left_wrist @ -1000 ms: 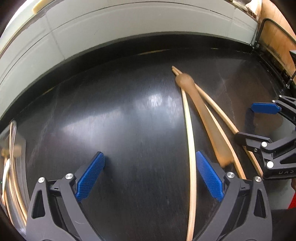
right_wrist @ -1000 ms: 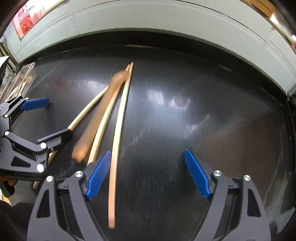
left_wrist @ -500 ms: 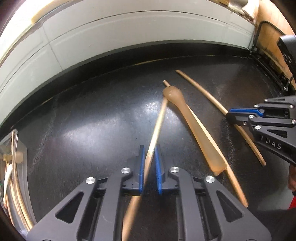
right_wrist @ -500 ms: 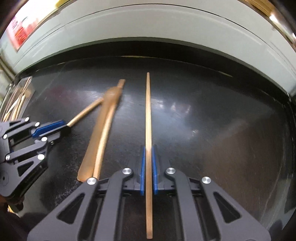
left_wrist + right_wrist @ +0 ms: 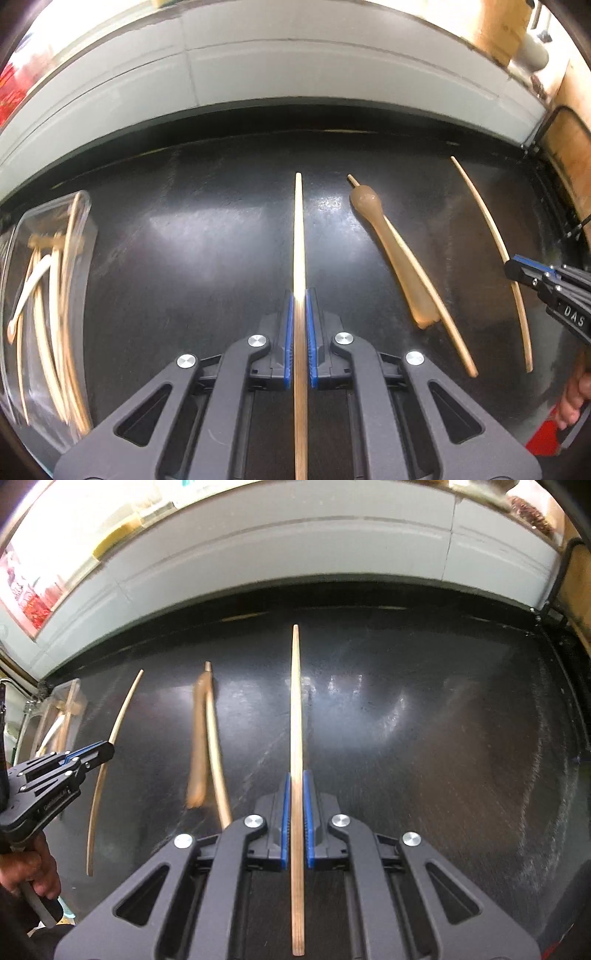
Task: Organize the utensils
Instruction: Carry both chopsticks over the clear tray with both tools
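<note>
My left gripper (image 5: 299,299) is shut on a wooden chopstick (image 5: 299,236) that points straight ahead above the black table. My right gripper (image 5: 294,775) is shut on another chopstick (image 5: 295,701); it also shows at the right of the left wrist view (image 5: 517,267), holding its chopstick (image 5: 491,236). My left gripper appears at the left of the right wrist view (image 5: 105,751) with its chopstick (image 5: 122,709). A brown wooden spoon (image 5: 391,251) and a third chopstick (image 5: 443,314) lie on the table between the grippers.
A clear plastic tray (image 5: 79,201) at the far left holds several chopsticks and a white spoon (image 5: 29,291). A pale tiled wall (image 5: 295,70) runs along the table's far edge. A black frame (image 5: 554,147) stands at the right edge.
Both grippers, shut on their chopsticks half a second ago, have lifted them and moved apart. One second ago both were open beside the pile. The tray has come into the left view.
</note>
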`<state>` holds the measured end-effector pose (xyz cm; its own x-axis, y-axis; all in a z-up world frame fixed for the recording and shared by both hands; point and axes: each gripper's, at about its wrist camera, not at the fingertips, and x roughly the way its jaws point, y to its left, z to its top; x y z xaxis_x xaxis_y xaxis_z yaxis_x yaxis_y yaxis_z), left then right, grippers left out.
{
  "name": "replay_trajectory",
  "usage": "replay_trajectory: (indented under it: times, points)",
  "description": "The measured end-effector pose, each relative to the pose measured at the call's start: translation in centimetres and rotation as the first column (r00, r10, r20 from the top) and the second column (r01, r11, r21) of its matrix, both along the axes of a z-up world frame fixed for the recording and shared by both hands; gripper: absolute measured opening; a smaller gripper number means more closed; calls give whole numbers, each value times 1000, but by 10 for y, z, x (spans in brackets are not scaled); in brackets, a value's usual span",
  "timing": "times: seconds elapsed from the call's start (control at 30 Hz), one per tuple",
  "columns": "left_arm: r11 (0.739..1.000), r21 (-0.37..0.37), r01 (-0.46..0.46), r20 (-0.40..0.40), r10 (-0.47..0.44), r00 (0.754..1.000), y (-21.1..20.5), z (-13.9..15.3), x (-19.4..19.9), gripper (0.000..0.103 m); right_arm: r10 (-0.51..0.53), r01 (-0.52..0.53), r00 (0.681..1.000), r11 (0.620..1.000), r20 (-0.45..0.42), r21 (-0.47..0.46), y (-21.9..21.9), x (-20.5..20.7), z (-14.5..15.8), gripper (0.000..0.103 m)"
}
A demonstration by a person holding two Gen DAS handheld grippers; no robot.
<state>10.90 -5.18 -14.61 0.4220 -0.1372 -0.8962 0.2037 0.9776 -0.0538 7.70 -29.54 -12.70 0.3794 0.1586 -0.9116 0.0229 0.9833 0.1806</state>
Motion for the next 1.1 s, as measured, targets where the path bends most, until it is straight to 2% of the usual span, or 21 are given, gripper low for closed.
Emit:
replay_trajectory:
  times: [0.33, 0.63, 0.9, 1.1]
  points:
    - [998, -11, -60, 17, 61, 998, 19, 42, -51, 6, 39, -41, 998, 998, 40, 44, 14, -48, 43, 8]
    - [995, -18, -102, 21, 102, 995, 45, 62, -82, 6, 89, -93, 995, 992, 50, 85, 43, -73, 66, 8]
    - [990, -18, -138, 49, 139, 989, 81, 78, -96, 6, 158, -165, 985, 981, 68, 102, 93, -72, 82, 8]
    - [982, -28, -189, 64, 190, 980, 130, 88, -102, 6, 227, -235, 971, 962, 72, 136, 150, -61, 91, 8]
